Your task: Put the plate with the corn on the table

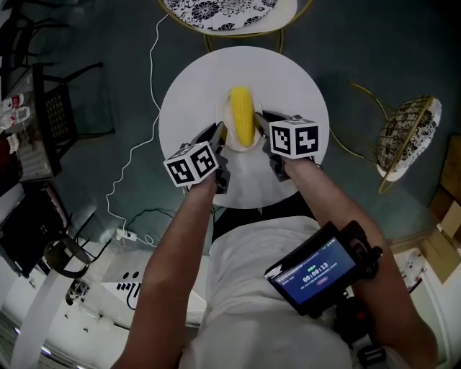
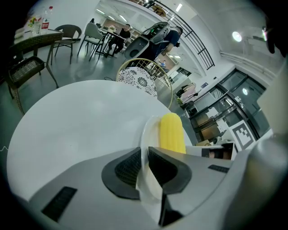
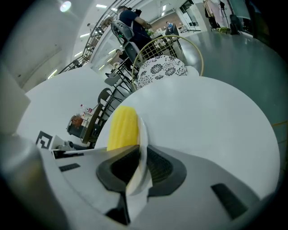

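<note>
A small white plate (image 1: 223,114) with a yellow corn cob (image 1: 242,115) on it is held over the round white table (image 1: 187,94). My left gripper (image 1: 220,137) is shut on the plate's left rim (image 2: 145,152). My right gripper (image 1: 265,133) is shut on its right rim (image 3: 143,148). The corn (image 2: 172,134) lies lengthwise along the plate, and the right gripper view shows the cob (image 3: 122,128) just past the jaws. Whether the plate touches the tabletop I cannot tell.
A chair with a patterned black-and-white seat (image 1: 216,13) stands beyond the table. Another wire chair (image 1: 407,133) is at the right. A white cable (image 1: 140,137) runs across the floor at the left, beside dark furniture (image 1: 43,122). A phone (image 1: 317,277) is strapped to the right forearm.
</note>
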